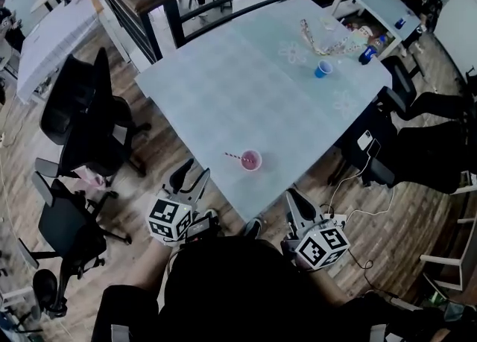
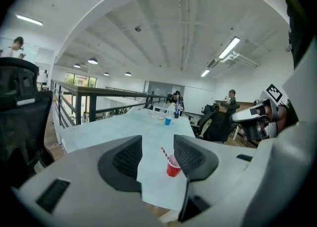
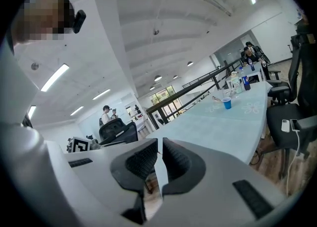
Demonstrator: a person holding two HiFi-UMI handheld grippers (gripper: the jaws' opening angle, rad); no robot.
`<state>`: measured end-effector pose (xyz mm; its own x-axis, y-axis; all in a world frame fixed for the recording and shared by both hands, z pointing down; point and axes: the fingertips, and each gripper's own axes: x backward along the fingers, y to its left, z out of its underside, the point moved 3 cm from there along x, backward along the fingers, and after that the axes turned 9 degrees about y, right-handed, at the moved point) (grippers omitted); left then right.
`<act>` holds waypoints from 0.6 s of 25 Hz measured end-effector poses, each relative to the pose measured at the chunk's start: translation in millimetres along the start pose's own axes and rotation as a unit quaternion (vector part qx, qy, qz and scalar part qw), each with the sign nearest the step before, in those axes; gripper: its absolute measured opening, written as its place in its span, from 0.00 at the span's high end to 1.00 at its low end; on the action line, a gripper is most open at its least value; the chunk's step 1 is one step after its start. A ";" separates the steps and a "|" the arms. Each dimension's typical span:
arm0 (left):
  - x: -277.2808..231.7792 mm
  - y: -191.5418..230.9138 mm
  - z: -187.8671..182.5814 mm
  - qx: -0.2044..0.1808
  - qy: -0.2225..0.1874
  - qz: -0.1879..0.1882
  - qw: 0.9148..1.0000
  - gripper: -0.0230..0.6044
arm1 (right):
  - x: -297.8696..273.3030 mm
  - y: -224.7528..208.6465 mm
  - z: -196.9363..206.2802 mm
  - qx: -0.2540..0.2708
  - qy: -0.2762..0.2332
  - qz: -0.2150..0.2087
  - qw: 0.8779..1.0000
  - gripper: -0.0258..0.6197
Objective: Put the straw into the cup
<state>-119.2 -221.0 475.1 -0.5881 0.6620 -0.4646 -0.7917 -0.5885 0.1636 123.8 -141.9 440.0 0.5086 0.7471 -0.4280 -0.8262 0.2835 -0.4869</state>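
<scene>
Left tongs (image 1: 190, 178): spread, empty, held off the bench (image 1: 223, 95) edge, facing the cup (image 1: 251, 159). Right tongs (image 1: 293, 197): pressed almost together, pinching nothing. Cup: upright near that edge. Straw (image 1: 237, 157): leaning inside the cup; task looks done, hence both idle.

Two cups (image 1: 251, 160) (image 1: 323, 69), one straw (image 1: 235, 156), two grippers (image 1: 192, 173) (image 1: 295, 200), perhaps two bottles (image 2: 171, 111) (image 2: 178, 110)

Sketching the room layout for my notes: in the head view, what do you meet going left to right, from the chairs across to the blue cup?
Black office chairs → left gripper → red cup → blue cup.
</scene>
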 end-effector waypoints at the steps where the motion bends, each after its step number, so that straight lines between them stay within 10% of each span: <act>1: 7.4 -2.7 -6.9 0.000 -0.010 0.002 1.000 0.63 | -1.1 2.6 -0.7 0.003 0.000 -0.002 1.000 0.88; 7: 38.1 -38.5 -44.9 -0.035 -0.057 0.034 0.997 0.64 | -9.1 14.0 -7.3 0.029 -0.010 -0.014 0.999 0.88; 11: 48.2 -60.1 -55.5 -0.060 -0.065 0.032 0.996 0.89 | -11.6 24.9 -13.0 0.058 -0.015 -0.016 0.998 0.88; 15: 45.8 -76.7 -54.0 -0.047 -0.051 0.051 0.996 0.92 | -13.2 34.4 -21.7 0.098 -0.028 -0.024 0.995 0.88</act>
<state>-76.4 -170.6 394.3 -0.6820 0.6372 -0.3590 -0.7108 -0.6930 0.1203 94.0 -155.0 412.3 0.5391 0.7605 -0.3619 -0.8352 0.4273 -0.3462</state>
